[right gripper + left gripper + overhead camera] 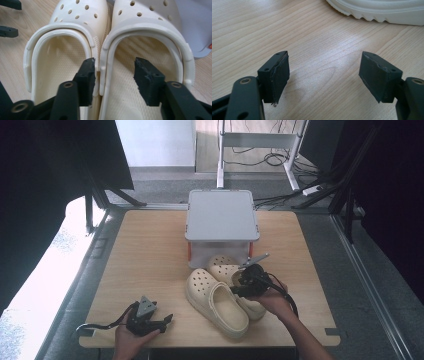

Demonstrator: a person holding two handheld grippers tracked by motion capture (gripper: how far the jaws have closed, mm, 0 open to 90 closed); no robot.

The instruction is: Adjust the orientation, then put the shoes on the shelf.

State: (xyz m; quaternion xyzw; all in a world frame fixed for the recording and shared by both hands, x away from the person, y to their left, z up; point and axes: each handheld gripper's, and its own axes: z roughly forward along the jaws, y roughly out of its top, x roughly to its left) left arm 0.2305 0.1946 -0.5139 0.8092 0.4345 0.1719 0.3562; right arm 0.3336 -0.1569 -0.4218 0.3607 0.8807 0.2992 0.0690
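- So the pair of cream clogs sits just in front of the grey lidded box (222, 220), toes pointing at it. The left clog (216, 302) and the right clog (235, 280) lie side by side, edges touching, looking like a tidy lined-up pair.
- Our right gripper (246, 281) hangs over the right clog, near side of the box. Its jaws stand released, nothing pinched: one straddles the seam where the two clogs meet, the other hovers over the right clog's footbed. We'd guess it's either just let go or is lining up on that inner wall.
- Our left gripper (150, 317) rests well away from the box, near the front edge of the wooden table (145, 250), probably parked out of the way. Jaws spread wide, gripping nothing.
- The right gripper view gives us the heel straps and vent holes up close, and how tightly the clogs butt together, which the high view blurs.
- The left gripper view adds bare wood grain between its pads, plus the ridged sole of the left clog (382, 12) at the top.
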